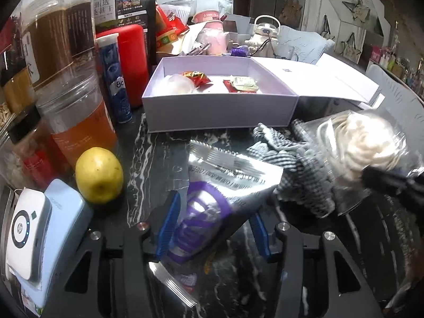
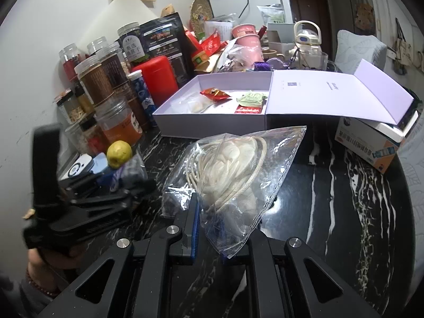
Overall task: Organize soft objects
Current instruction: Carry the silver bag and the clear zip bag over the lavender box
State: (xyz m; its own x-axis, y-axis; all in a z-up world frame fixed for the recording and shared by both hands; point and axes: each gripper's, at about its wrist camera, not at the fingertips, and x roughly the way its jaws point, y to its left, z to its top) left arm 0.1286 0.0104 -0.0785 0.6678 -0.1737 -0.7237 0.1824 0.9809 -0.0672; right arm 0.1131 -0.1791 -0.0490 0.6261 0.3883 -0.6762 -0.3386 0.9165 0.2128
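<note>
Left gripper (image 1: 212, 225) clamping a silver-and-purple pouch (image 1: 212, 196) in its jaws; right gripper (image 2: 221, 233) pinching a clear bag (image 2: 233, 175) of cord, both above the table (image 2: 344, 185). Heading, likely, for the open lavender box (image 2: 212, 122) just beyond. Best carrying each level, clearing the box's front wall before letting go.

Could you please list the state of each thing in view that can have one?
left gripper: shut on the silver-and-purple pouch, which lies partly on the table.
right gripper: shut on the clear bag of cord, lifted.
lavender box: open, lid folded back, a few wrapped snacks inside.
checkered cloth: crumpled on the marble table.
yellow fruit: whole, resting on the table.
</note>
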